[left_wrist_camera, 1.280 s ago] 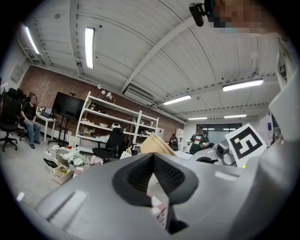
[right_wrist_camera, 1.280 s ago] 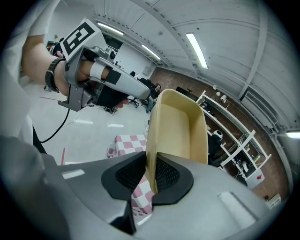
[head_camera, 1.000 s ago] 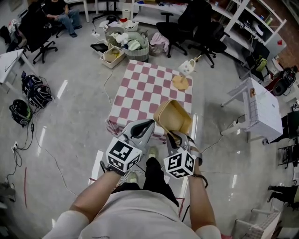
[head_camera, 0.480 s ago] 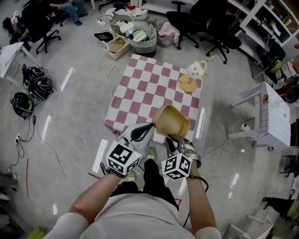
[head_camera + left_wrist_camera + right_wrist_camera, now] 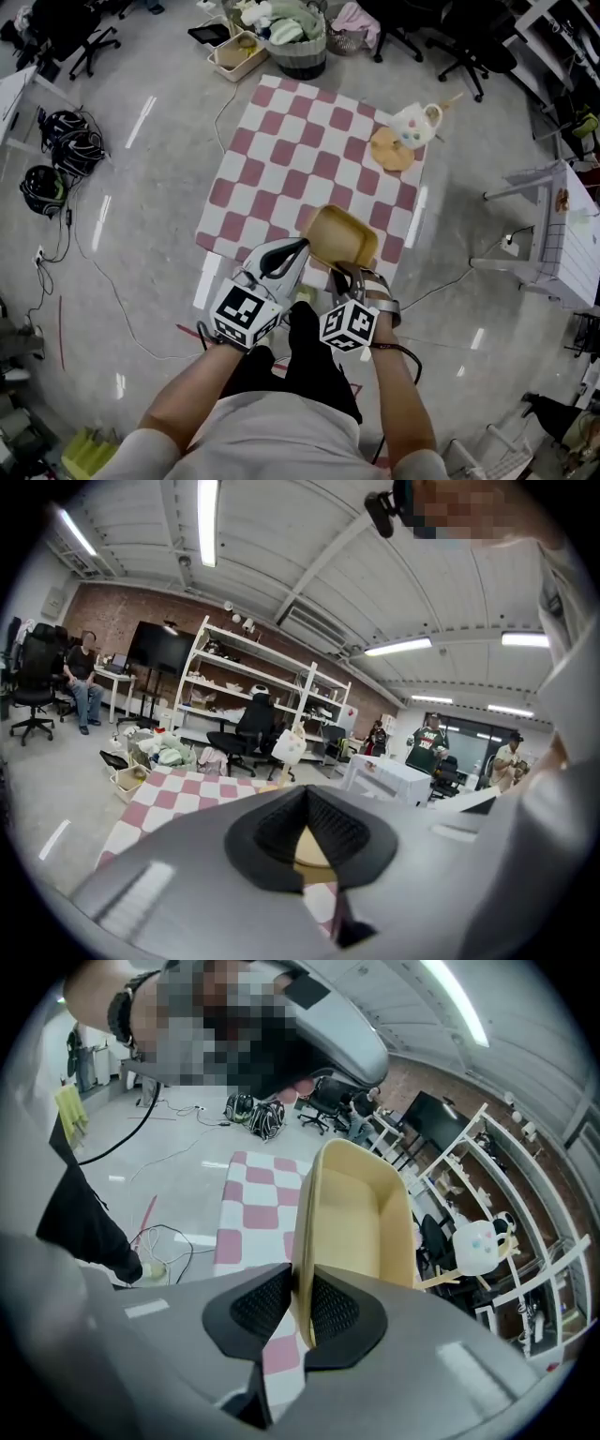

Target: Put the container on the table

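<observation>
Well, from the far left: two black helmets (image 5: 42,190) lie on the grey floor, well apart from the checked surface (image 5: 281,150).

The person stands at the near edge of that surface with both arms stretched forward. The left tongs (image 5: 300,246) are pressed together at their tips. In the left gripper view the dark pads meet in a point, with only a sliver of tan showing in the narrow gap beneath. These tongs point toward the surface, and their tip is just beside the left rim of the container (image 5: 342,234). I cannot tell whether they touch it.

The container is a tan, round-cornered tub. It is tipped up on its side, so its hollow faces up and toward the person. It is held over the near edge of the surface, right of the middle, and whether it rests on the cloth cannot be made out.

The right tongs (image 5: 345,274) are pinching the container by its near wall. In the right gripper view the thin tan wall stands upright between the two pads, which are clamped on either side of it. The rest of the tub rises beyond the tongs.

Further right, at the far corner of the surface, a white pot (image 5: 412,125) stands touching a round wooden plate (image 5: 389,152), well apart from the container.

At the far right a white side table (image 5: 562,225) stands on the floor.
</observation>
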`<action>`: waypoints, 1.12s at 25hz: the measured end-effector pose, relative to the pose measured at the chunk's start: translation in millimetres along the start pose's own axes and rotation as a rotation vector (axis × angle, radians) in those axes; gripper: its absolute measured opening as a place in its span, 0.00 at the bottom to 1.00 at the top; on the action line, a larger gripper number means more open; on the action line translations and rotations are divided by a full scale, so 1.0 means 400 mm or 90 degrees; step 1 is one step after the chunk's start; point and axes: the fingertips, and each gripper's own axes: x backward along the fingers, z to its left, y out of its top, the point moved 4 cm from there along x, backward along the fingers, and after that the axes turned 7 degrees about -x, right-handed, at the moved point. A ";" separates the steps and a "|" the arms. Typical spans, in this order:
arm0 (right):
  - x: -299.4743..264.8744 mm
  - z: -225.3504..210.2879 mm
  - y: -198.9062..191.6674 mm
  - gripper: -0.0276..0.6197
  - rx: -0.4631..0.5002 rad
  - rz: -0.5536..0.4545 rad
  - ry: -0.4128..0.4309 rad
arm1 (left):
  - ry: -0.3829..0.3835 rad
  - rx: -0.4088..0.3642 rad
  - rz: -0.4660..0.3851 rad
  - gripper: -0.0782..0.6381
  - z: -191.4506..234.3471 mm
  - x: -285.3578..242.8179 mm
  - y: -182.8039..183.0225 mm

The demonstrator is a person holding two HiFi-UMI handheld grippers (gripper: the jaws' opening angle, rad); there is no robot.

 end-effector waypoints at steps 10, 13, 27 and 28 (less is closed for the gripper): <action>-0.175 0.004 -0.083 0.13 0.043 0.043 0.052 | 0.018 0.030 0.041 0.11 0.042 -0.100 -0.116; -0.206 0.006 -0.095 0.13 0.052 0.050 0.063 | 0.020 0.036 0.049 0.11 0.049 -0.121 -0.142; -0.323 0.035 -0.158 0.13 0.123 0.091 0.093 | 0.027 0.063 0.076 0.11 0.070 -0.156 -0.219; -0.328 0.037 -0.161 0.13 0.123 0.092 0.094 | 0.028 0.065 0.077 0.11 0.071 -0.155 -0.221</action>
